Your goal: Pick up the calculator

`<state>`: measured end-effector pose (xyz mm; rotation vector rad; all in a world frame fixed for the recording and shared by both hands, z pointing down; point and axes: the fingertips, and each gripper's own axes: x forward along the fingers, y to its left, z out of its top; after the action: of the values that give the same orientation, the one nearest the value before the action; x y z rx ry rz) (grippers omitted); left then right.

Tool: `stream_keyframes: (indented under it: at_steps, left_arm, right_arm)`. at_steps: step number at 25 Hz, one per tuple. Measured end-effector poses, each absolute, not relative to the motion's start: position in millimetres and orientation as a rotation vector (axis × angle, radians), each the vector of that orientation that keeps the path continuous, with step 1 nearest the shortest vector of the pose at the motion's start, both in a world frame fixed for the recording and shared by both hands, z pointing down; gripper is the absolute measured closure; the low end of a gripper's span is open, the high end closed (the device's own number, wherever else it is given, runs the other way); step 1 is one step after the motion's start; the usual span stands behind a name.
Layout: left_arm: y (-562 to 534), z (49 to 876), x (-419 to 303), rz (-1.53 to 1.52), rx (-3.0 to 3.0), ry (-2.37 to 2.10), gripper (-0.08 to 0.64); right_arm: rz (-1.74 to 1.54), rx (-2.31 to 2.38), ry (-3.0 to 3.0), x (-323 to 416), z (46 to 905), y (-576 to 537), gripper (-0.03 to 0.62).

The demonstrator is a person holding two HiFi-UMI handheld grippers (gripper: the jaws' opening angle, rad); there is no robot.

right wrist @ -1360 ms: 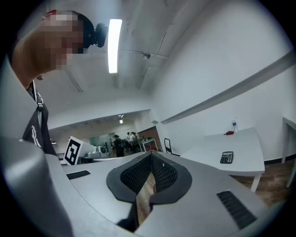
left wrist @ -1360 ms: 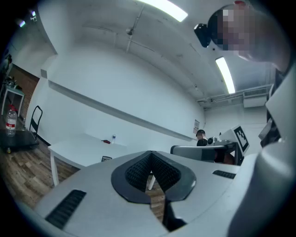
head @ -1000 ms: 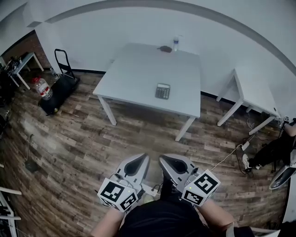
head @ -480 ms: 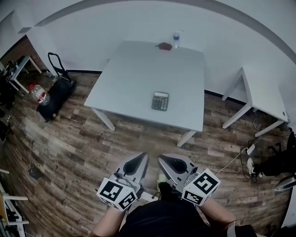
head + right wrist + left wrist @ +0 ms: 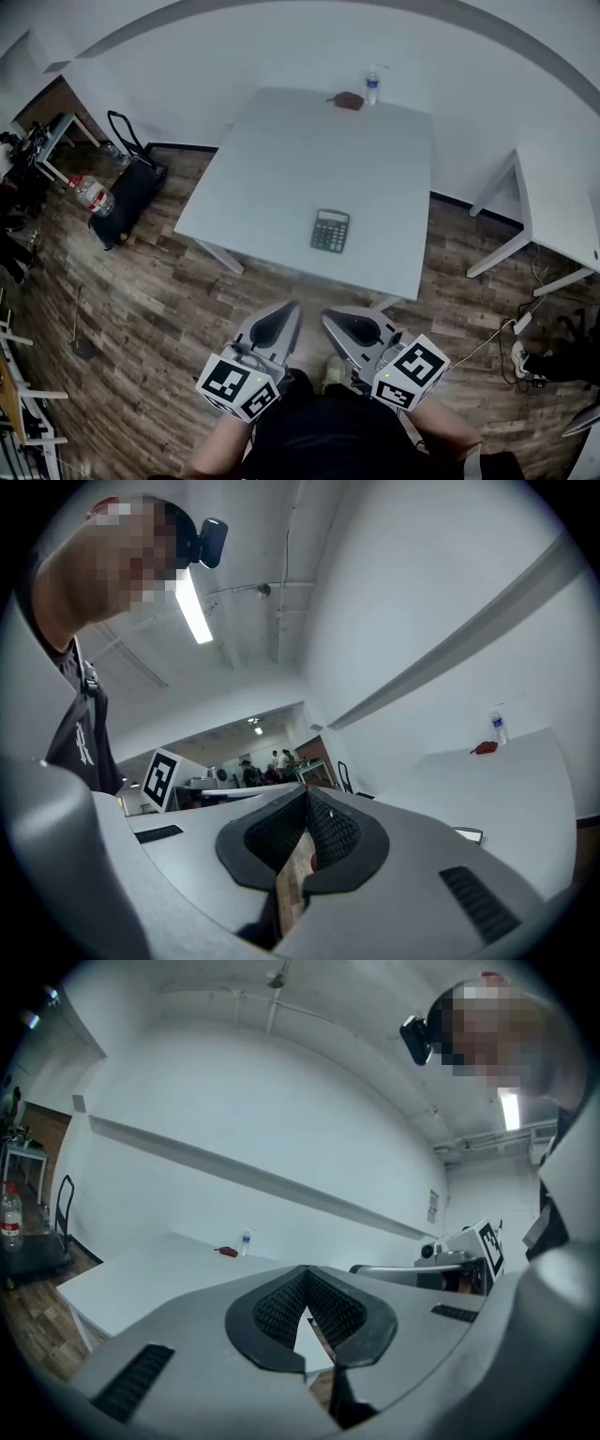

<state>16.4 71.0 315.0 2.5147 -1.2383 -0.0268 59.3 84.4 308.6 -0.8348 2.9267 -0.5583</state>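
A dark calculator [image 5: 330, 231] lies flat near the front edge of the white table [image 5: 281, 178]; one corner of the calculator [image 5: 466, 834] peeks past the jaw in the right gripper view. Both grippers hang low over the wooden floor, short of the table and apart from the calculator. My left gripper [image 5: 278, 323] is shut with nothing in it, its dark pads [image 5: 281, 1312] meeting at the tip. My right gripper [image 5: 351, 328] is shut and empty too, pads [image 5: 328, 832] together. The marker cubes [image 5: 237, 386] sit close to the person's body.
A clear bottle [image 5: 372, 86] and a small reddish-brown object [image 5: 349, 100] stand at the table's far edge by the wall. A second white table [image 5: 558, 220] is at the right. A black trolley [image 5: 131, 183] and a large water jug [image 5: 91, 195] stand at the left.
The table and calculator have come nearer and sit lower in the head view. Both grippers stay shut, side by side, in the same place in front of the body.
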Motion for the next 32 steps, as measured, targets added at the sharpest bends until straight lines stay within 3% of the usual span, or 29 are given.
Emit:
stream_keyframes:
  at_steps: [20, 32]
  left_arm:
    - [-75.7, 373.6, -7.1, -0.034, 2.55, -1.085, 0.555]
    - [-158.5, 450.1, 6.0, -0.002, 2.531, -0.984, 0.555]
  right_arm:
    - [-0.67, -0.993, 2.905, 43.6, 359.0, -62.1, 0.578]
    - [-0.892, -1.039, 2.985, 68.7, 457.7, -150.3, 0.577]
